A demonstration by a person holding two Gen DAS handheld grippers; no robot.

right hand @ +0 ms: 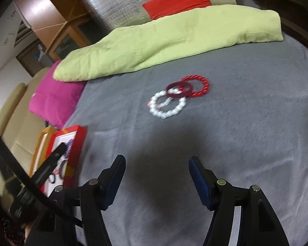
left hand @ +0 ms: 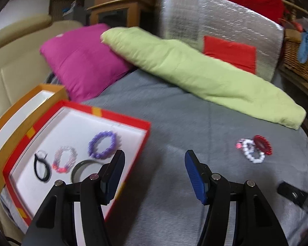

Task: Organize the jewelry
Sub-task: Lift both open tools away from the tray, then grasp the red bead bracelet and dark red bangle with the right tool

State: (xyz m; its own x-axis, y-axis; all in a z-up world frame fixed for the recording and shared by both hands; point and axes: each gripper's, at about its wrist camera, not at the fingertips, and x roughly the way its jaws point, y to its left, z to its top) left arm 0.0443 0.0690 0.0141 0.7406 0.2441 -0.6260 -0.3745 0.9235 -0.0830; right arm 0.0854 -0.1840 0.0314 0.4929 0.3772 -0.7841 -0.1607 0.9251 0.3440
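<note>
one grey blanket (right hand: 225, 153) is seen bearing one red box (left hand: 131, 121) at lower left with four bracelets (left hand: 102, 145), three bracelets (right hand: 170, 100) piled mid-frame, and two grippers, left (left hand: 155, 155) and right (right hand: 157, 160), both spread apart and empty.

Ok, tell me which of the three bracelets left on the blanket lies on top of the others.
The plain dark maroon bangle. It rests across both the white beaded bracelet and the bright red beaded one, linking them.
</note>
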